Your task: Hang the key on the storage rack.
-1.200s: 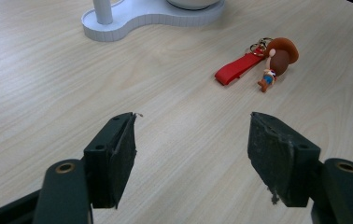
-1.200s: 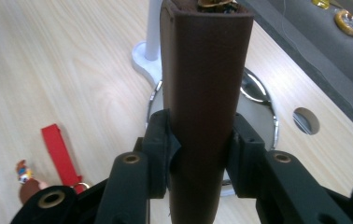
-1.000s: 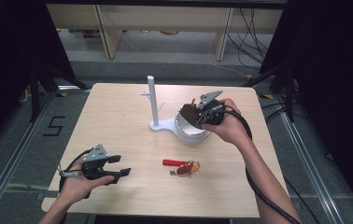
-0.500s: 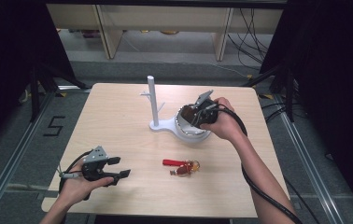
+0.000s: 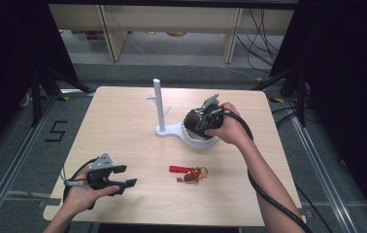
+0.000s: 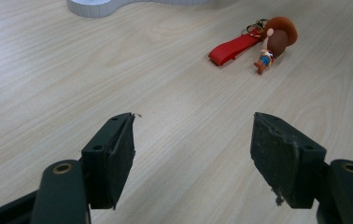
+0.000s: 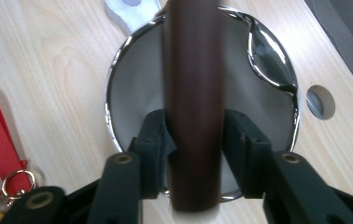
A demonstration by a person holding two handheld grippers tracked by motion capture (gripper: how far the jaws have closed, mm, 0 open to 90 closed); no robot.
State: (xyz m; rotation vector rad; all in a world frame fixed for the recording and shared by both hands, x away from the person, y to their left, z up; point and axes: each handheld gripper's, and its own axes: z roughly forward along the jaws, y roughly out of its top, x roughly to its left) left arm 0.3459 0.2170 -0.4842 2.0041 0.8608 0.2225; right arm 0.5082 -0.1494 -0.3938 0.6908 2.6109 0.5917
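Pale wood makes up the desk point(image 5: 123, 131) in the high view, where a white stand point(image 5: 158, 104) with a post rises near the middle, its base running into a shiny round bowl point(image 5: 198, 139). The right tool point(image 5: 202, 121) hangs directly over that bowl, held in the person's right hand point(image 5: 232, 128). Near the front edge, the left tool point(image 5: 123, 175) rests low with its jaws spread and nothing between them. A red-strapped keychain point(image 5: 189, 173) lies between the two, nearer the front.

From the left gripper view, both black jaws stand wide apart over bare desk, and the keychain point(image 6: 258, 44), a red strap with a small figure in a brown hat, lies ahead at the upper right.

From the right gripper view, a dark brown cylindrical thing point(image 7: 193, 102) stands between the jaws above the chrome bowl point(image 7: 118, 93). The jaws have just been opening; a narrow gap seems to show on each side, so whether the pads press on it I cannot tell.
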